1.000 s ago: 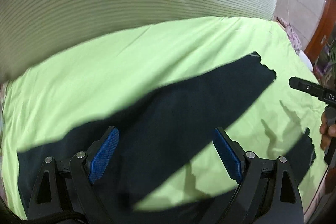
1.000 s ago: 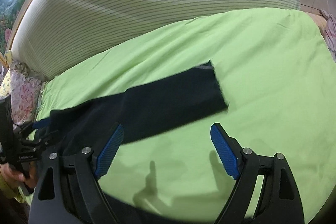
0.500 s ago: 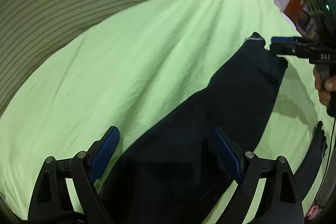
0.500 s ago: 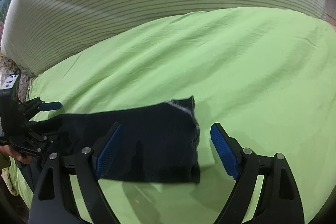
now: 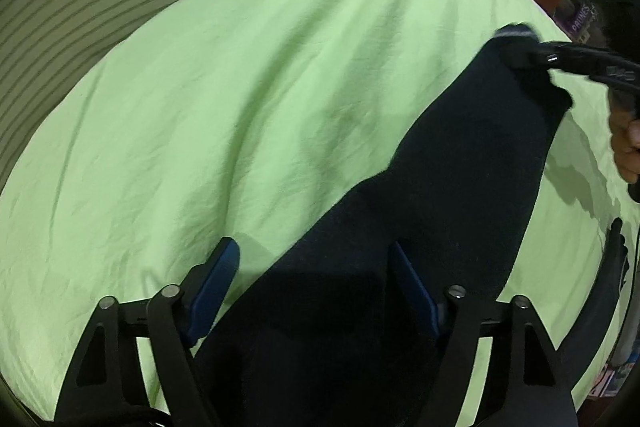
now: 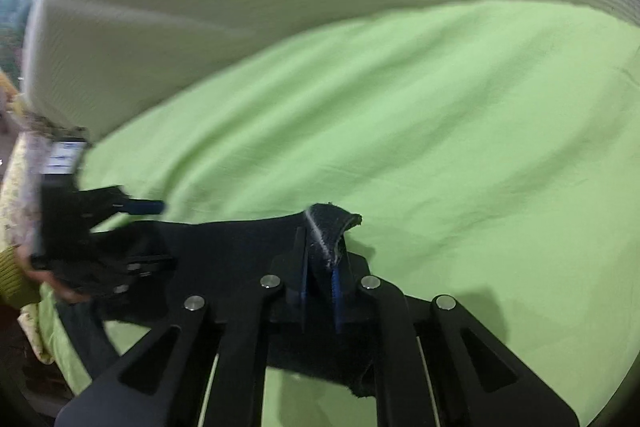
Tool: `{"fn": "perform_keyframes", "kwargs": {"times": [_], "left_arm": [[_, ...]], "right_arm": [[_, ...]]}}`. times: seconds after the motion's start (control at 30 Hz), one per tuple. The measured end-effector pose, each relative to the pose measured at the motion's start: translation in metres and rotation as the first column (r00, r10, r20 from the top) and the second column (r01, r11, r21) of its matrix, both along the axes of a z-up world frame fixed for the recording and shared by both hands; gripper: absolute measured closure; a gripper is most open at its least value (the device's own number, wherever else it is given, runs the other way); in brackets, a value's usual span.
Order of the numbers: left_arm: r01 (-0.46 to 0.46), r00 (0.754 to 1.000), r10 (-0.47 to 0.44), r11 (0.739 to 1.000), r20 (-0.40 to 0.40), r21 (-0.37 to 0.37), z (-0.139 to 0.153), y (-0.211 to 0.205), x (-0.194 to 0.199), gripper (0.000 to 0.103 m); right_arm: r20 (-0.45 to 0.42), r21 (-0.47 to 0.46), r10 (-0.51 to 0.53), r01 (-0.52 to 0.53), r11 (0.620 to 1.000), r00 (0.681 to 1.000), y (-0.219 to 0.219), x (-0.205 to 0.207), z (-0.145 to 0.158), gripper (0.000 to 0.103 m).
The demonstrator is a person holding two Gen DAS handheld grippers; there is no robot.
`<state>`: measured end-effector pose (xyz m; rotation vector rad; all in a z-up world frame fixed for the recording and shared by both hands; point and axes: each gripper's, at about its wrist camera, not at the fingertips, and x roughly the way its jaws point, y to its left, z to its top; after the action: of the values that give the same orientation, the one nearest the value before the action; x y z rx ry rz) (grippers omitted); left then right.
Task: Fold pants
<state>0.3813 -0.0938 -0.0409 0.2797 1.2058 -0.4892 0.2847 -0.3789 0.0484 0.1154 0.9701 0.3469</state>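
Both tongs: right tongs [image 6: 320, 283] pinch dark pants' [image 5: 440, 195] frayed hem, left tongs [image 5: 316, 291] gape.

Only one word reads with any certainty — "PAUNES" or close to it, white letters on a purple package [image 5: 582, 21] far beyond and to the right of the fingers. The white label [image 6: 64, 157] left of the fingers is too blurred to read.
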Motion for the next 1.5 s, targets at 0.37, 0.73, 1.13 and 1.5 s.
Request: {"fn": "perform_keyframes", "kwargs": {"times": [0.37, 0.73, 1.13, 1.5], "left_arm": [[0.071, 0.993, -0.078, 0.995, -0.090, -0.076, 0.008, -0.019, -0.013, 0.063], [0.149, 0.986, -0.161, 0.973, -0.053, -0.178, 0.067, -0.028, -0.113, 0.091], [0.092, 0.987, -0.125, 0.957, -0.103, -0.275, 0.064, -0.041, -0.223, 0.096], [0.232, 0.968, -0.226, 0.972, 0.111, -0.041, 0.107, -0.045, -0.153, 0.031]], "right_arm": [[0.120, 0.011, 0.163, -0.165, 0.986, 0.979, -0.004, -0.071, 0.044, 0.095], [0.140, -0.016, 0.104, -0.103, 0.995, 0.985, -0.019, -0.111, 0.041, 0.095], [0.116, -0.077, 0.225, -0.217, 0.973, 0.967, -0.004, -0.183, 0.028, 0.095], [0.083, -0.135, 0.301, -0.288, 0.948, 0.950, 0.005, -0.206, 0.020, 0.095]]}}
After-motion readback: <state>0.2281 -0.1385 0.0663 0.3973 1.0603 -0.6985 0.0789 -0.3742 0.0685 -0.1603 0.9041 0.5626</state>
